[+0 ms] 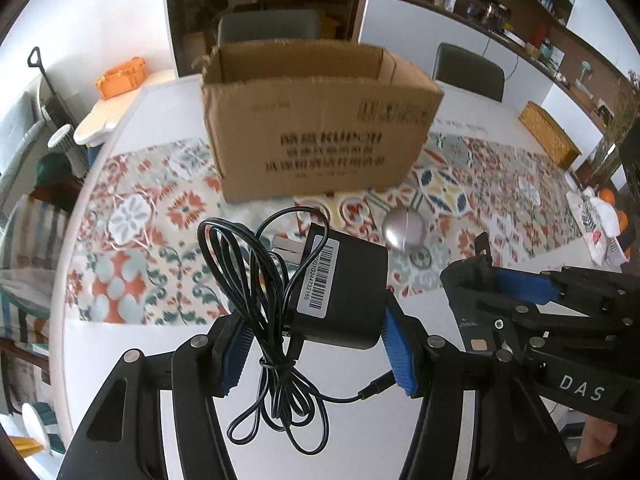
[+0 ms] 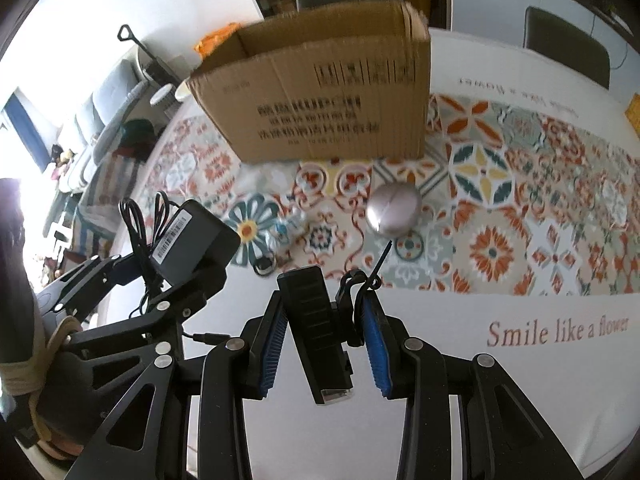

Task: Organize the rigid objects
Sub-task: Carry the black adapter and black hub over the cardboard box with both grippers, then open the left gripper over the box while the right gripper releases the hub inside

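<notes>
Both tilted down: left claw (image 1: 316, 344) grips adapter (image 1: 340, 288), right claw (image 2: 322, 344) remote (image 2: 316, 332)

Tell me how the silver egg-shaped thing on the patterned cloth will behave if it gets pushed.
The silver egg-shaped thing looks rounded all over, so it would probably roll or wobble rather than slide. Its sheen suggests a smooth, possibly slippery shell. A seam runs across it, so it may be two halves; whether they would part is unclear.

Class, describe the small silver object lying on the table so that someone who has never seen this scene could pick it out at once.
Start at the open cardboard box standing on the patterned tablecloth. Just in front of its right corner lies a rounded silver mouse, alone on the cloth. It is the only shiny, egg-shaped thing there; the black items are held in the grippers.
</notes>
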The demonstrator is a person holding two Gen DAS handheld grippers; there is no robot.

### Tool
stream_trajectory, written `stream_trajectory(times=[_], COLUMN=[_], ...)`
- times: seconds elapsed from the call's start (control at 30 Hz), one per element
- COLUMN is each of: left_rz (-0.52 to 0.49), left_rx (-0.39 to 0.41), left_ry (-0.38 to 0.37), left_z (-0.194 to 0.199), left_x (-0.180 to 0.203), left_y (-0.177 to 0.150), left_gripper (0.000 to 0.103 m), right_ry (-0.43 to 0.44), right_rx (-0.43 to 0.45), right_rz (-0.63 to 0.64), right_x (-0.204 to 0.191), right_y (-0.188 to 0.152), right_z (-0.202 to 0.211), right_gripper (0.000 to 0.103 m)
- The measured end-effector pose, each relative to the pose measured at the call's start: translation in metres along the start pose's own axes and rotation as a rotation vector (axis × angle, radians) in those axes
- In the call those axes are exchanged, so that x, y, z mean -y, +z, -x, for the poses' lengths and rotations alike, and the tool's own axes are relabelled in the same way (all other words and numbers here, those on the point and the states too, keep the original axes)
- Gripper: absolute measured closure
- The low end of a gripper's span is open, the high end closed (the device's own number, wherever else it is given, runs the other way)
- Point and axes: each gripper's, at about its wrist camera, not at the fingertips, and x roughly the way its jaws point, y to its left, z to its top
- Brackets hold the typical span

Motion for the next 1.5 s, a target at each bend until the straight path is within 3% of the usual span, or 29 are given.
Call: stream_trajectory(times=[0.53, 1.07, 1.5], left_rz=[-0.036, -0.071, -0.067], left_rx=[0.154, 0.237, 0.132], left_ry=[0.035, 0.051, 0.033], left_z=[0.045, 0.049, 0.009], left_x=[-0.013, -0.020, -0.027], left_y=[0.069, 0.138, 0.193], left_gripper=[0.044, 0.044, 0.044], right_ry=[-0.038, -0.058, -0.035], right_rx=[0.186, 0.264, 0.188], right_rz=[0.035, 0.053, 0.058], right_x=[-0.021, -0.020, -0.005], right_y=[0.060, 0.124, 0.188], right_z=[0.052, 0.062, 0.036], right_gripper=[0.066, 0.066, 0.064])
